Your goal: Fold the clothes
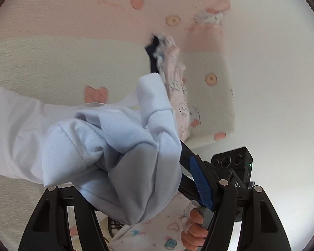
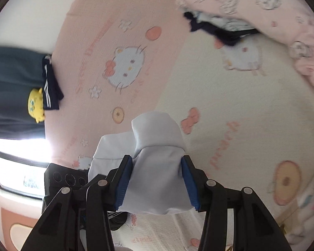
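Note:
A light blue garment (image 1: pixel 106 146) hangs bunched above the bed between both grippers. In the right wrist view my right gripper (image 2: pixel 157 159) is shut on a folded part of the light blue garment (image 2: pixel 157 167), both blue pads (image 2: pixel 188 186) pressing its sides and a cuff-like end sticking out past them. In the left wrist view the cloth fills my left gripper (image 1: pixel 155 161) and hides its left finger; only the right blue pad (image 1: pixel 200 183) shows. A hand (image 1: pixel 195 228) holds the other gripper's handle just right of it.
Below lies a pink and cream bed sheet (image 2: pixel 123 69) printed with cartoon cats. A pile of pink and dark clothes (image 2: pixel 240 10) sits at its far side. Dark striped shorts (image 2: pixel 50 83) and a yellow plush (image 2: pixel 36 104) hang by a dark curtain near a bright window (image 2: pixel 16 156).

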`<move>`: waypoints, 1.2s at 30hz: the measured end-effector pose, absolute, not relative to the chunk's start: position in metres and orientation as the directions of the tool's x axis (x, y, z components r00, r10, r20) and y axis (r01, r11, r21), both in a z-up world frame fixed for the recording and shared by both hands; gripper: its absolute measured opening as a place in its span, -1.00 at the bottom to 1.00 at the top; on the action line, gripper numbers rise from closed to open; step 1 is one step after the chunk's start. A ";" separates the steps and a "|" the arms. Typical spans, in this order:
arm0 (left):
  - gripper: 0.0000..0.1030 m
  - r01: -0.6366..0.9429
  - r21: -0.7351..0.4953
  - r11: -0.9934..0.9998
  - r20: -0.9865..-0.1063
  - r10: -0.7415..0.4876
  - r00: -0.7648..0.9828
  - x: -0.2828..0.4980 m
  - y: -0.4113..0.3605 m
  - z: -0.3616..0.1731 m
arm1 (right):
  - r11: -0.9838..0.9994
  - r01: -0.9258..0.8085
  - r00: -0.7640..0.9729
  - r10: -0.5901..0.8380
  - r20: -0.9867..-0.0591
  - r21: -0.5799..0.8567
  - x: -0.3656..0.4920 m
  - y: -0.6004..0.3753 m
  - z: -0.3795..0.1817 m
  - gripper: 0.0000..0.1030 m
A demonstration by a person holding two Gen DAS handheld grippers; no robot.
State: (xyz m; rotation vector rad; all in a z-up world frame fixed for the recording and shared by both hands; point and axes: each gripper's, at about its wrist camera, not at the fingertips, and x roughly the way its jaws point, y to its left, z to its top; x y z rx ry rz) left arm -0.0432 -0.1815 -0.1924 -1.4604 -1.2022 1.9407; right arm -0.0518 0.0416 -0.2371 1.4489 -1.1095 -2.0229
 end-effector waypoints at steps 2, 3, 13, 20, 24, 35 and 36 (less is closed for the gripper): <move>0.27 0.138 -0.833 -0.535 -0.547 0.764 -0.342 -0.043 -0.172 -0.193 | -0.590 -0.137 -0.383 -0.709 -0.592 0.795 -0.050 0.054 -0.236 -0.05; 0.27 0.130 -0.835 -0.535 -0.545 0.768 -0.337 -0.044 -0.167 -0.193 | -0.589 -0.146 -0.384 -0.706 -0.594 0.795 -0.051 0.057 -0.237 -0.05; 0.27 0.171 -0.818 -0.549 -0.574 0.762 -0.301 -0.048 -0.177 -0.218 | -0.705 -0.148 -0.338 -0.623 -0.706 0.693 -0.057 0.039 -0.240 -0.05; 0.27 0.227 -0.858 -0.460 -0.512 0.795 -0.326 -0.034 -0.209 -0.240 | -0.845 -0.013 -0.309 -0.505 -0.806 0.535 -0.057 -0.001 -0.217 -0.05; 0.27 0.224 -0.855 -0.467 -0.518 0.785 -0.340 -0.028 -0.220 -0.240 | -0.868 0.026 -0.295 -0.481 -0.826 0.496 -0.056 -0.014 -0.214 -0.05; 0.27 0.193 -0.811 -0.552 -0.584 0.745 -0.321 -0.023 -0.225 -0.248 | -0.933 0.125 -0.281 -0.360 -0.890 0.338 -0.053 -0.044 -0.206 -0.05; 0.27 0.197 -0.811 -0.552 -0.585 0.744 -0.323 -0.023 -0.227 -0.249 | -0.930 0.130 -0.277 -0.366 -0.888 0.342 -0.052 -0.044 -0.206 -0.05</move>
